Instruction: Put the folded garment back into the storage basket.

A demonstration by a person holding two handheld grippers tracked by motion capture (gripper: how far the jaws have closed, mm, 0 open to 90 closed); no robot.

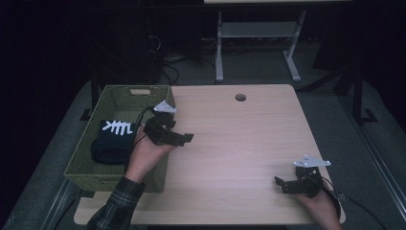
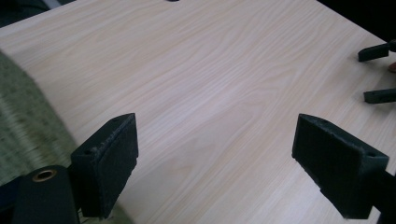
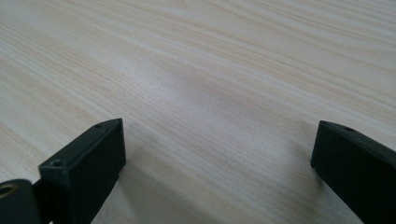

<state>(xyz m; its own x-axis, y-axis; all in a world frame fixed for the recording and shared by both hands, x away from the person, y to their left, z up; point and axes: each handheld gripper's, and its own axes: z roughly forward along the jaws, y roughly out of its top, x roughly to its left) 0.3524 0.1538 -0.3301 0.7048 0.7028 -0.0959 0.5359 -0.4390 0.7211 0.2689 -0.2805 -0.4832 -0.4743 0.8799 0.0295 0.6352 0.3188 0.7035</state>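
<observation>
Both grippers empty, jaws wide apart: left gripper point(image 1: 184, 139) beside green basket point(image 1: 115, 94) at table's point(image 1: 239, 143) left, right gripper point(image 1: 282, 184) near right. Dark fishbone cloth point(image 1: 112, 141) inside basket. Probably placing finished; next, pull back.

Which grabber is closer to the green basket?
The left gripper, its fingers open over the table beside the green basket. The right gripper sits far off near the table's right front corner.

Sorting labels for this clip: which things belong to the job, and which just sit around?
In the job:
- left tongs, open
- right tongs, open
- dark cloth with white fishbone print
- green woven basket holding it

Lying about:
- wooden table
- white desk frame behind
</observation>
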